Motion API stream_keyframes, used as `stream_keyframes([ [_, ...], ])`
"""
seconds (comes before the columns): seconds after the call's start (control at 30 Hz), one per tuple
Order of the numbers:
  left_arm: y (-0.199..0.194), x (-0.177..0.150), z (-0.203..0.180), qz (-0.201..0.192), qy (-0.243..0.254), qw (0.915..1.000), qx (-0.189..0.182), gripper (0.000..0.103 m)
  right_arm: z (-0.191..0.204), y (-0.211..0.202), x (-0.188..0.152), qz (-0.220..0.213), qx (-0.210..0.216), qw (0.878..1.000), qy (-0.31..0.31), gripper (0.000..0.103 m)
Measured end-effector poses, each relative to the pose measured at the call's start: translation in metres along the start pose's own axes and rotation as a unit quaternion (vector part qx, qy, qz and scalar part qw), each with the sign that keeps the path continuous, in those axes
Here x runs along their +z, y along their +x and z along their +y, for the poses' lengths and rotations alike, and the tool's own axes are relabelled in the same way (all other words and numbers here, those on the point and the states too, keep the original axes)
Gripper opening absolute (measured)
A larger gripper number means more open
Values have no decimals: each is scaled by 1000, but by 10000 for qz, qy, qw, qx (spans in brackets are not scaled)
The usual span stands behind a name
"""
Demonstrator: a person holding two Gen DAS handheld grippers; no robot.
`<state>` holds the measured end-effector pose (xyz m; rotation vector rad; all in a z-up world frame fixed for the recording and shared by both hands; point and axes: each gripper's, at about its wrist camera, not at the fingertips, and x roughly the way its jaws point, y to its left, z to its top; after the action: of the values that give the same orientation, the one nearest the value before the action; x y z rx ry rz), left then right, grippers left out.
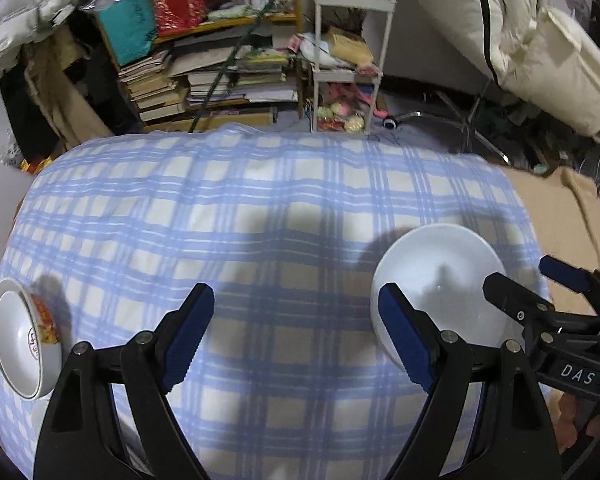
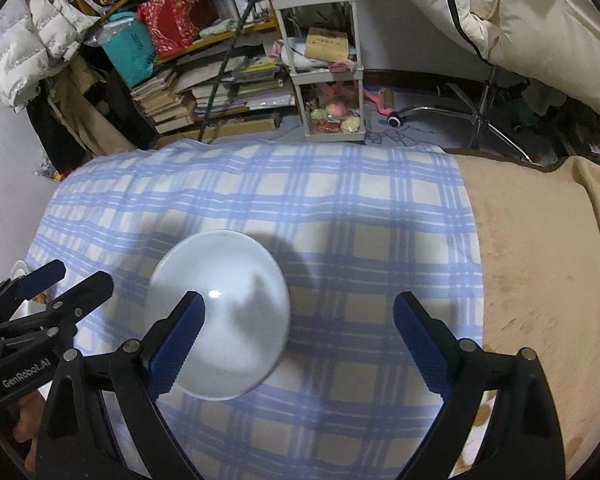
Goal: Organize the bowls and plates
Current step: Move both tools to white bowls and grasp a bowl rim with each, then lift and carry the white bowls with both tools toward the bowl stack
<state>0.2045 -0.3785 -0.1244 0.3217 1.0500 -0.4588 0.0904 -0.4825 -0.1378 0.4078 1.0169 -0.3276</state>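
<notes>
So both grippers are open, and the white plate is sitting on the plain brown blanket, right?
Not quite. Both the left gripper and the right gripper are open, but the white plate lies on the blue checked cloth, not the brown blanket, which lies beside it to the right. The right wrist view shows this.

My left gripper (image 1: 296,332) and right gripper (image 2: 298,340) were black plastic with silver screws. Their pads (image 1: 190,336) were blue and ribbed. White letters marked both bodies.
</notes>
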Motion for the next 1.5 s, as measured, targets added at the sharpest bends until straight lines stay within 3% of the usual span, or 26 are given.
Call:
stream_keyframes([
  [0.2,19,-3,-17,216,326,9992,-51,83,-5,14,-2,140,-145,9997,-114,97],
  [0.23,22,-3,-19,243,380,9990,-63,83,-6,16,-2,157,-121,9997,-111,94],
  [0.3,31,-5,-24,381,464,9982,-80,82,-7,20,-3,237,-38,9997,-62,78],
  [0.33,33,-6,-24,428,448,9980,-119,74,-7,23,-4,304,23,9995,-30,74],
  [0.37,34,-7,-24,471,416,9979,-170,67,-7,26,-5,362,74,9993,13,64],
  [0.4,36,-8,-25,559,374,9973,-283,52,-8,28,-5,403,149,9991,55,48],
  [0.43,39,-8,-25,648,335,9964,-442,40,-8,33,-6,488,267,9984,93,40],
  [0.47,40,-9,-25,741,284,9951,-588,33,-8,37,-6,583,351,9976,123,29],
  [0.53,41,-9,-27,950,196,9924,-750,15,-6,41,-8,672,529,9961,196,21],
  [0.57,41,-9,-30,1015,224,9917,-763,12,-5,42,-9,707,674,9949,246,14],
  [0.77,24,-12,-28,925,270,9942,-487,12,7,33,-11,658,655,9949,401,13],
  [1.0,-11,-18,3,707,177,9969,-292,12,39,15,-12,555,778,9953,152,13],
  [1.5,-93,-51,111,259,-289,9991,183,12,150,-33,-25,177,1219,9915,-430,13],
])
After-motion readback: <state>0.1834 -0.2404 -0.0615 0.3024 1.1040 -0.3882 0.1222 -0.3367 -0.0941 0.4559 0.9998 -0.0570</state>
